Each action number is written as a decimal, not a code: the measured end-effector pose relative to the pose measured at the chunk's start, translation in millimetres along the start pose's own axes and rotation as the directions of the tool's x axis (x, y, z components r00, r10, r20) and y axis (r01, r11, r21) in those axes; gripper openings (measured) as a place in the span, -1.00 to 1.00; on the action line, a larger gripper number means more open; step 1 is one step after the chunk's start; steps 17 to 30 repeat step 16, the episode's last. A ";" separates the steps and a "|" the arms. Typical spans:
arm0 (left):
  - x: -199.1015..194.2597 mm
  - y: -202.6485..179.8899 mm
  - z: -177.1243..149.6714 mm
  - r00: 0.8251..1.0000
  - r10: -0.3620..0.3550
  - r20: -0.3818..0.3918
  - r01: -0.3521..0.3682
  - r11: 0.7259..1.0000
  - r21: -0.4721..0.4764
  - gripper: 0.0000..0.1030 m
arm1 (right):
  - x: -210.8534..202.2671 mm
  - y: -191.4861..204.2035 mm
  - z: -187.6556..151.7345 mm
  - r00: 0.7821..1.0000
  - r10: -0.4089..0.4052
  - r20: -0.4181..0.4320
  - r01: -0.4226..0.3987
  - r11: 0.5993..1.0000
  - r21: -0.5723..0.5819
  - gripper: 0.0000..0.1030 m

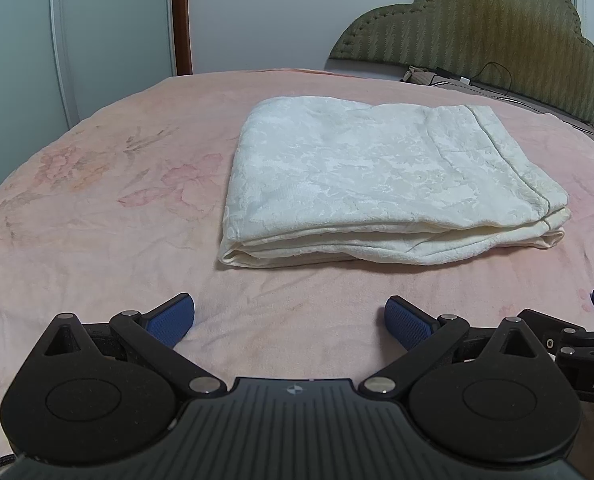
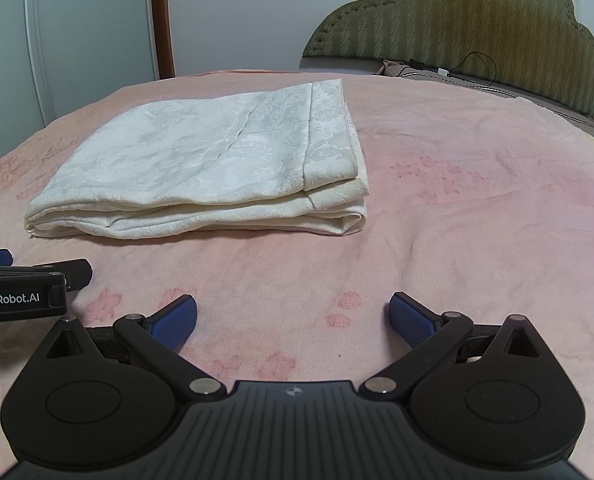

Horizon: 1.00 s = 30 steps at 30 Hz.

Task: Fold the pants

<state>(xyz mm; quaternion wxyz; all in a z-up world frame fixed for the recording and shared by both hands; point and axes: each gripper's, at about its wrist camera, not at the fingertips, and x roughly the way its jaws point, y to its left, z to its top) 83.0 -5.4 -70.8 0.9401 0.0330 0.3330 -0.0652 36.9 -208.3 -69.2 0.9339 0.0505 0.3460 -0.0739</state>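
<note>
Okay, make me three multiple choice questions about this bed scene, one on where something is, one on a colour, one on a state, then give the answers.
1. In the right wrist view, the folded pants lie:
A. ahead to the left
B. ahead to the right
C. between the tongs

2. The pads on the left tongs are:
A. red
B. blue
C. yellow

3. The right tongs are:
A. shut on the pants
B. shut on nothing
C. open

Answers: 1 A, the cream stack sits left of centre on the pink bedspread. 2 B, both pads show blue. 3 C, the fingers stand wide apart over bare bedspread.
</note>
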 end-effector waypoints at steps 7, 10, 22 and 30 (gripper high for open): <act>0.8 -0.1 0.2 1.000 0.000 0.000 0.000 1.000 0.000 0.99 | 0.0 -0.1 0.0 1.000 0.000 0.000 0.000 1.000 0.000 1.00; 0.5 -0.2 -0.1 1.000 0.000 0.000 0.000 1.000 -0.001 0.99 | 0.1 -0.1 0.0 1.000 0.000 0.000 0.000 1.000 0.000 1.00; 0.4 -1.3 -0.5 1.000 0.001 0.000 -0.001 1.000 0.000 0.99 | 0.1 -0.1 -0.1 1.000 0.000 0.000 0.000 1.000 0.000 1.00; 0.4 -1.3 -0.5 1.000 0.001 0.000 -0.001 1.000 0.000 0.99 | 0.1 -0.1 -0.1 1.000 0.000 0.000 0.000 1.000 0.000 1.00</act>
